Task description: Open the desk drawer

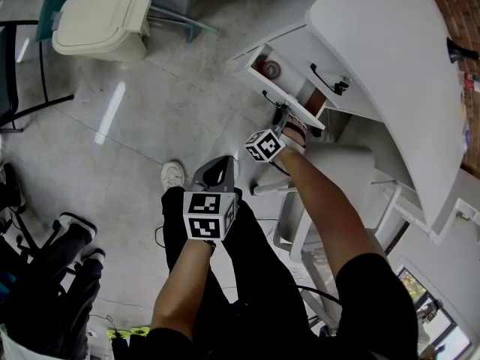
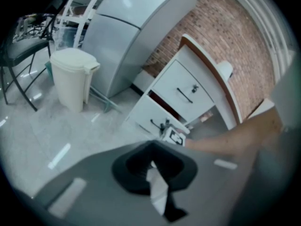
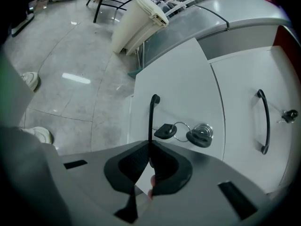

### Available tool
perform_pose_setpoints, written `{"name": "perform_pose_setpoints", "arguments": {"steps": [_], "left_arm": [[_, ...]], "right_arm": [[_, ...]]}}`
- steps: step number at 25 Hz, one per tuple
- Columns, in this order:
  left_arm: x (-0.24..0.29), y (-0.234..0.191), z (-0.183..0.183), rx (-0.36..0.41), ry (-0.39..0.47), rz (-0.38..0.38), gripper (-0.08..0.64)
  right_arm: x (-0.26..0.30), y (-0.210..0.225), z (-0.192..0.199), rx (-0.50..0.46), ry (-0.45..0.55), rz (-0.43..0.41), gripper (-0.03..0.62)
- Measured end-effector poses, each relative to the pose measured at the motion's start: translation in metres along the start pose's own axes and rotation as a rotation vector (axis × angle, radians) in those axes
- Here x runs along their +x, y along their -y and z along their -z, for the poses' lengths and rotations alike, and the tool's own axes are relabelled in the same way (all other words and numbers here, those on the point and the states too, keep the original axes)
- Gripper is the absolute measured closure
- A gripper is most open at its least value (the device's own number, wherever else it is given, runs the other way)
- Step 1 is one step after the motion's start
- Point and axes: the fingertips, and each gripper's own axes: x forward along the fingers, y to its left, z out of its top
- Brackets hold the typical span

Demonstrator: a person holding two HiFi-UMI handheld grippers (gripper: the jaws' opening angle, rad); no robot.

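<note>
The white desk (image 1: 390,58) stands at the right with two drawer fronts. Its lower drawer (image 1: 289,96) is pulled partly out, and a round reddish object (image 1: 268,69) shows inside. My right gripper (image 1: 280,117) is shut on that drawer's black handle (image 3: 152,119), which runs straight into the jaws (image 3: 150,159). A key on a ring hangs in the lock (image 3: 201,135) beside the handle. The upper drawer (image 3: 249,107) is closed. My left gripper (image 1: 223,165) hangs over the floor left of the desk, shut and holding nothing; from its own view (image 2: 153,166) the open drawer (image 2: 153,114) lies ahead.
A cream pedal bin (image 1: 101,21) stands on the grey floor at the far left, a black chair frame (image 1: 22,66) beside it. A grey cabinet (image 2: 127,36) is behind the bin. The person's white shoe (image 1: 172,175) and legs are below the grippers. White rails (image 1: 300,223) sit under the desk.
</note>
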Motion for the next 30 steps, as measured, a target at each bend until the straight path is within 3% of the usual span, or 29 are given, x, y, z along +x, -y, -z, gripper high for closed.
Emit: {"name": "perform_pose_setpoints", "arguments": {"steps": [8, 18, 21, 30], "left_arm": [[-0.007, -0.009, -0.002, -0.015, 0.006, -0.003, 0.560], [-0.017, -0.024, -0.006, -0.010, 0.000, -0.024, 0.560], [-0.019, -0.021, -0.009, 0.001, -0.004, -0.020, 0.560], [-0.034, 0.006, -0.052, 0.111, 0.010, 0.000, 0.560]], "right_arm": [[0.001, -0.002, 0.001, 0.006, -0.019, -0.002, 0.581], [-0.022, -0.007, -0.003, 0.219, -0.009, -0.075, 0.572], [-0.049, -0.008, -0.006, 0.346, 0.028, -0.112, 0.592], [-0.139, 0.038, -0.017, 0.896, 0.167, -0.301, 0.592]]}}
